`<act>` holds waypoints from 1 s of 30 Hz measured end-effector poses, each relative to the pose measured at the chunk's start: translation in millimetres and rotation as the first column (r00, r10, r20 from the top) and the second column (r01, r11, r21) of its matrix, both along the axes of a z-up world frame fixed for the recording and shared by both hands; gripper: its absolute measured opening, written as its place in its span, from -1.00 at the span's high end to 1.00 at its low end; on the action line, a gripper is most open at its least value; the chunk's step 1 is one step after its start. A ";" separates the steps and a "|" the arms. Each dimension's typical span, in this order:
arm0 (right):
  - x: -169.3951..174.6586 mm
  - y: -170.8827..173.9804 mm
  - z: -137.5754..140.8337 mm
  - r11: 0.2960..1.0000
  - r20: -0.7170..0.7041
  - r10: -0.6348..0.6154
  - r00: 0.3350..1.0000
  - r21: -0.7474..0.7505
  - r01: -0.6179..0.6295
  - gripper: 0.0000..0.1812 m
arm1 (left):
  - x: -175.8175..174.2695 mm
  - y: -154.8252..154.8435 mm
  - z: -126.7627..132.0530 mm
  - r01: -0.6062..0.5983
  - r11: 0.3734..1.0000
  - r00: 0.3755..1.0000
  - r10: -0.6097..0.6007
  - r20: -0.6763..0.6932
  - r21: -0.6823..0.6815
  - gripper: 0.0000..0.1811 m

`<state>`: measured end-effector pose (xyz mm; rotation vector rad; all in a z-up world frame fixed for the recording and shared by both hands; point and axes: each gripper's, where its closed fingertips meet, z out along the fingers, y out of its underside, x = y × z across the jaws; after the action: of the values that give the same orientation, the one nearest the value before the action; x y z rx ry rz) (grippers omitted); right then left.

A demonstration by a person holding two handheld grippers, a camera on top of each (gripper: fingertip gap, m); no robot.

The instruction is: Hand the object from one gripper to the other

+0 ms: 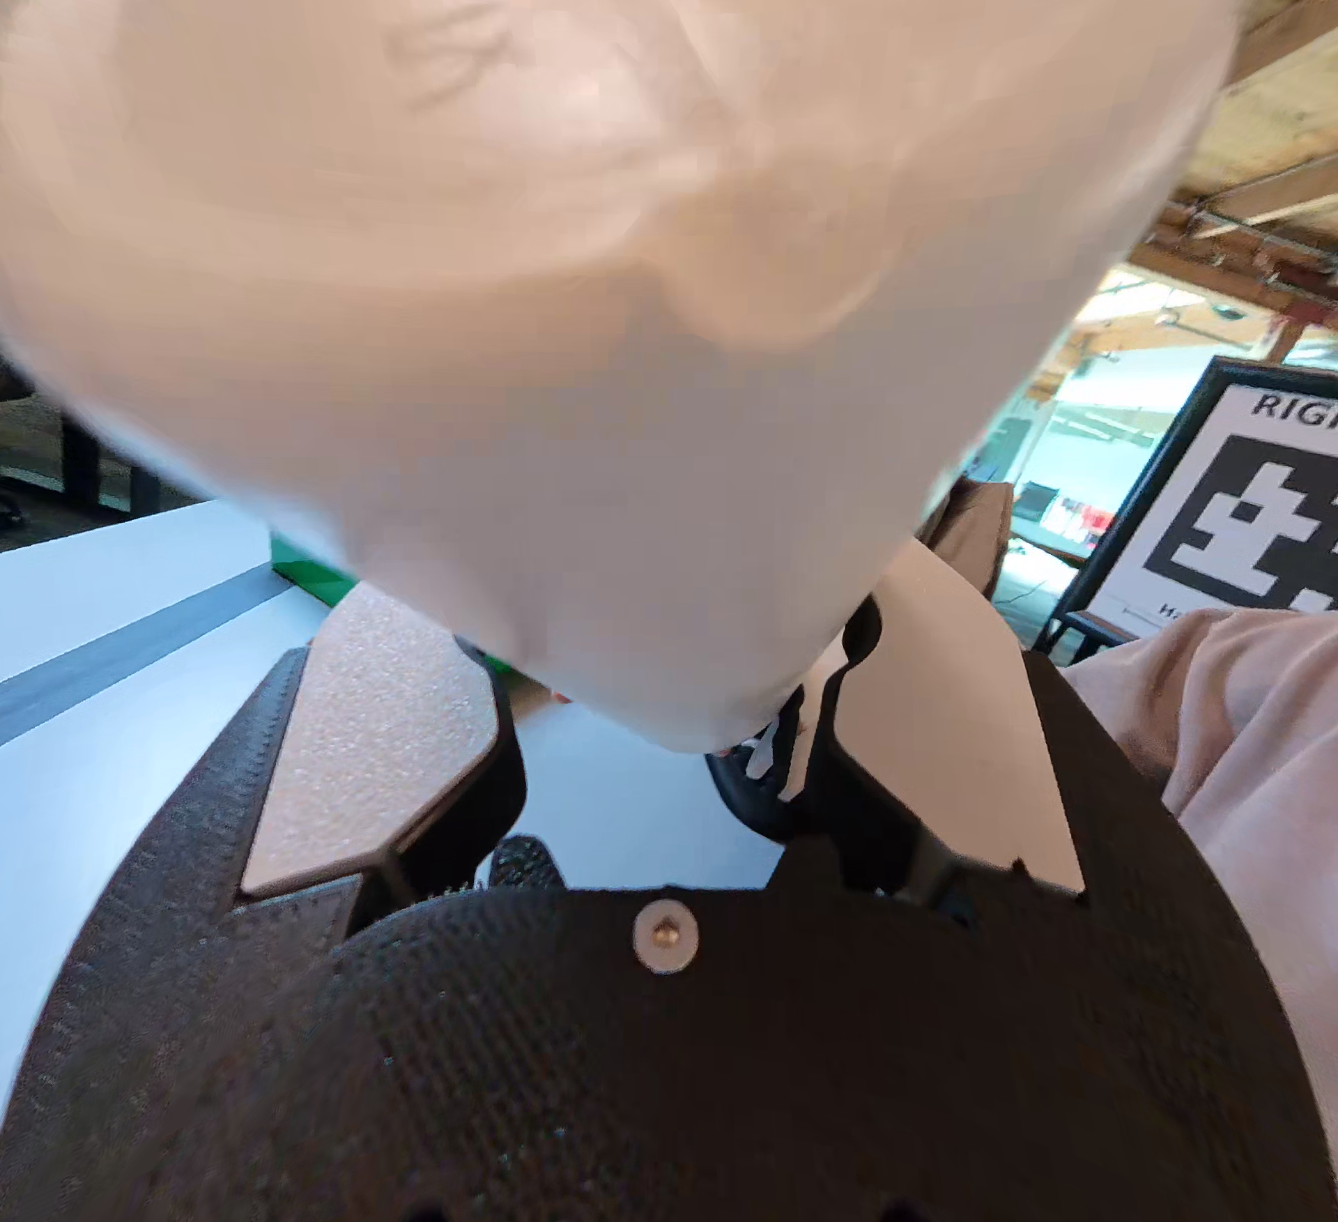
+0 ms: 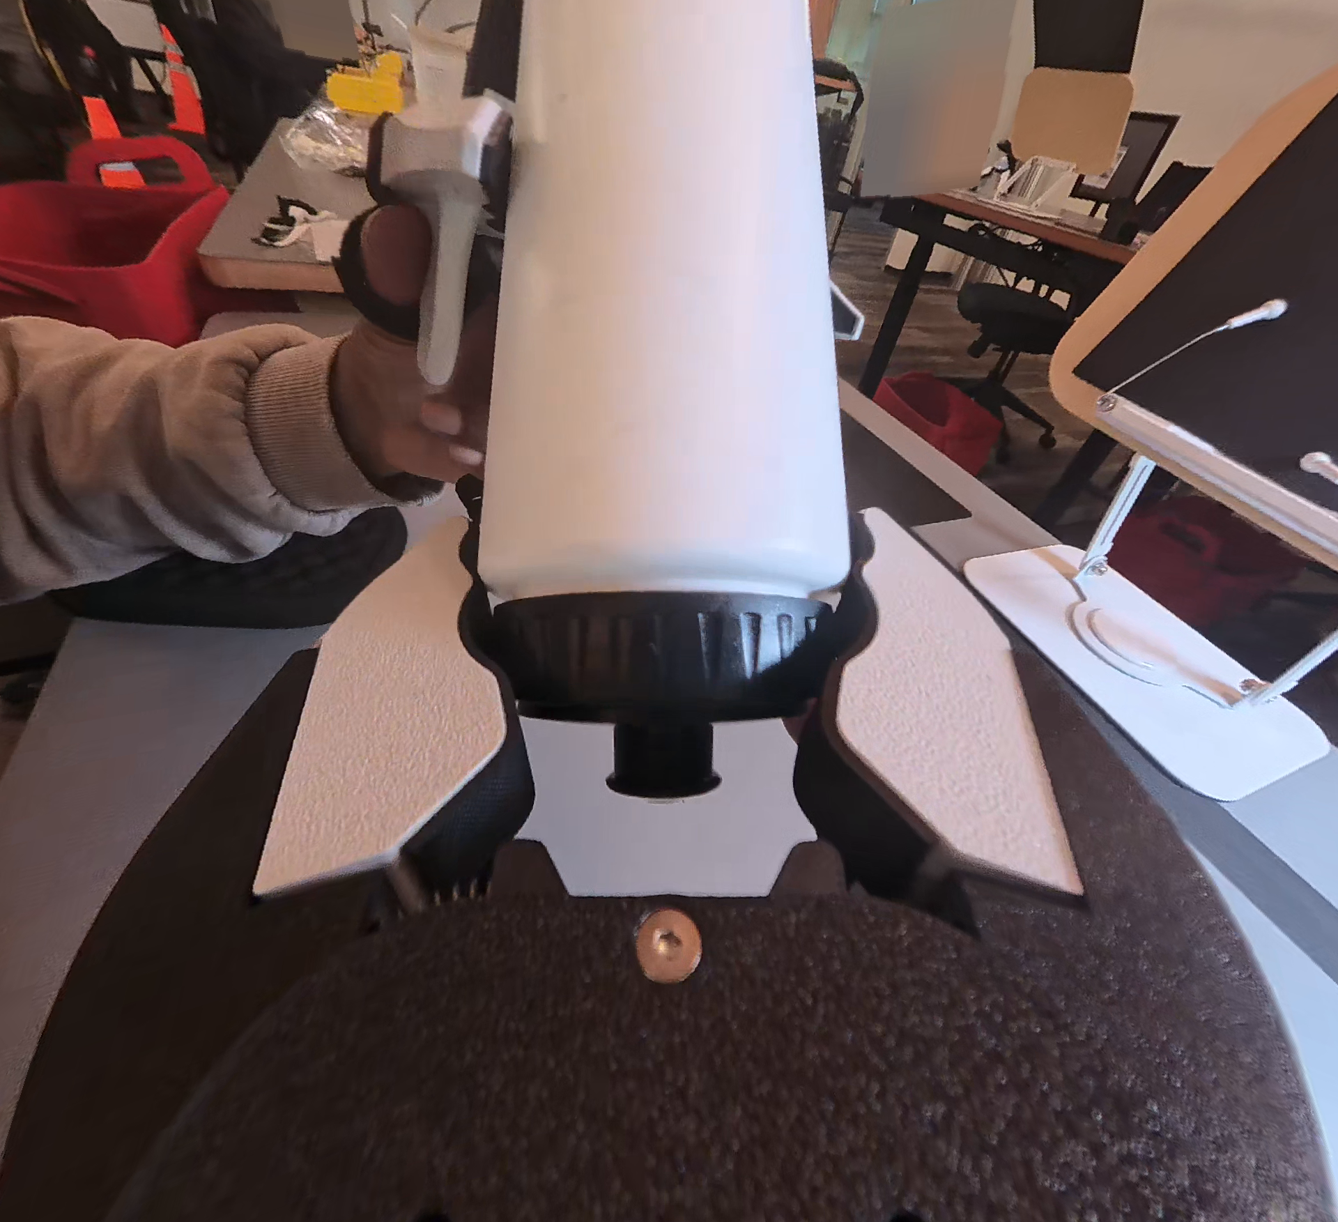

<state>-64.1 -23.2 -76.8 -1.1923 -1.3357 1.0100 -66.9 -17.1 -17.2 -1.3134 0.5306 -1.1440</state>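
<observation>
A white bottle with a black ribbed cap is held in my right gripper, shut on its cap end; the body points away from the camera. In the left wrist view the bottle is a large blurred white shape that fills the upper frame. My left gripper has its fingers spread on either side of the bottle's lower part; the tips are hidden, so contact is unclear. The left gripper also shows in the right wrist view, held by a hand against the bottle's left side.
A white table with a grey stripe lies below. A board on a white stand is at the right; it bears a black-and-white marker. A green object lies on the table. A beige sleeve reaches in from the left. The grippers' ends are close to 6 centimeters from one another.
</observation>
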 end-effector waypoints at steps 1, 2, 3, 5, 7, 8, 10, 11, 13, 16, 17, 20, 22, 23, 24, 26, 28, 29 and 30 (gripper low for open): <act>0.6 -0.2 1.5 1.000 -0.008 -0.004 1.000 0.004 0.004 -0.03 | -0.6 -0.1 -0.4 -0.005 1.000 1.000 0.005 -0.015 0.000 -0.08; 0.9 -0.7 2.4 1.000 -0.018 -0.010 1.000 0.010 0.010 -0.03 | -0.8 -0.3 -0.5 -0.008 1.000 1.000 0.008 -0.026 -0.002 -0.08; 0.9 -0.8 2.8 1.000 -0.028 -0.019 0.999 0.019 0.020 -0.02 | -1.1 -0.4 -0.4 -0.014 1.000 0.999 0.014 -0.036 0.000 -0.08; 2.1 0.3 5.8 0.997 -0.059 -0.049 0.997 0.057 0.052 -0.02 | -2.3 0.0 -0.1 -0.037 0.999 0.997 0.037 -0.065 0.011 -0.08; 5.4 4.1 11.9 0.983 -0.091 -0.100 0.991 0.142 0.113 -0.02 | -4.5 0.6 -0.9 -0.047 0.999 0.995 0.047 -0.090 0.006 -0.08; 8.3 7.0 16.2 0.967 -0.107 -0.134 0.985 0.202 0.154 -0.02 | -7.0 1.0 -0.7 -0.052 0.999 0.994 0.051 -0.093 0.002 -0.06; 16.1 12.5 25.6 0.917 -0.140 -0.197 0.970 0.324 0.233 -0.02 | -16.8 2.5 3.5 -0.070 0.998 0.995 0.069 -0.068 -0.003 -0.02; 20.6 15.2 29.9 0.887 -0.154 -0.224 0.962 0.377 0.267 -0.01 | -23.7 3.4 6.4 -0.081 0.997 0.995 0.081 -0.053 -0.007 0.00; 29.8 19.8 38.0 0.830 -0.179 -0.262 0.948 0.460 0.316 -0.02 | -40.9 6.8 12.3 -0.138 0.990 0.990 0.138 -0.040 -0.009 -0.01; 40.6 24.8 45.4 0.765 -0.164 -0.292 0.942 0.552 0.333 -0.02 | -69.5 10.1 21.2 -0.307 0.948 0.938 0.316 -0.142 0.082 -0.02; 43.2 26.9 46.7 0.741 -0.151 -0.304 0.941 0.583 0.333 -0.02 | -77.7 10.5 21.9 -0.376 0.913 0.886 0.404 -0.229 0.159 -0.03; 45.6 34.7 39.0 0.706 -0.017 -0.333 0.943 0.659 0.261 -0.02 | -86.5 4.1 21.2 -0.450 0.781 0.628 0.622 -0.468 0.434 -0.07; 45.0 39.9 28.5 0.699 0.107 -0.344 0.933 0.692 0.179 -0.02 | -79.6 0.4 11.5 -0.389 0.709 0.410 0.705 -0.579 0.588 -0.10; 44.2 41.2 23.0 0.702 0.171 -0.342 0.924 0.700 0.130 -0.02 | -72.5 -0.5 3.6 -0.334 0.687 0.309 0.727 -0.613 0.645 -0.11; 43.1 41.6 18.3 0.702 0.230 -0.338 0.913 0.708 0.082 -0.02 | -62.6 -0.4 -7.1 -0.272 0.680 0.231 0.733 -0.640 0.680 -0.12; 40.0 39.1 10.1 0.700 0.337 -0.324 0.884 0.714 -0.015 -0.02 | -40.5 3.0 -35.0 -0.157 0.702 0.129 0.712 -0.690 0.695 -0.15; 36.7 31.1 1.6 0.714 0.447 -0.289 0.847 0.690 -0.120 -0.02 | -26.1 11.4 -64.4 -0.066 0.723 0.040 0.691 -0.722 0.688 -0.17; 35.4 26.4 -2.6 0.718 0.496 -0.272 0.825 0.675 -0.168 -0.02 | -21.5 16.1 -78.2 -0.039 0.737 0.008 0.676 -0.737 0.675 -0.19; 34.7 21.0 -7.6 0.726 0.545 -0.250 0.800 0.653 -0.218 -0.02 | -17.8 20.4 -90.2 -0.025 0.750 -0.014 0.661 -0.750 0.661 -0.21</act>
<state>-29.4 -2.2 -84.5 -0.9351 -1.9675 -0.0005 -84.6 3.4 -107.4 -1.4814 1.2706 0.6358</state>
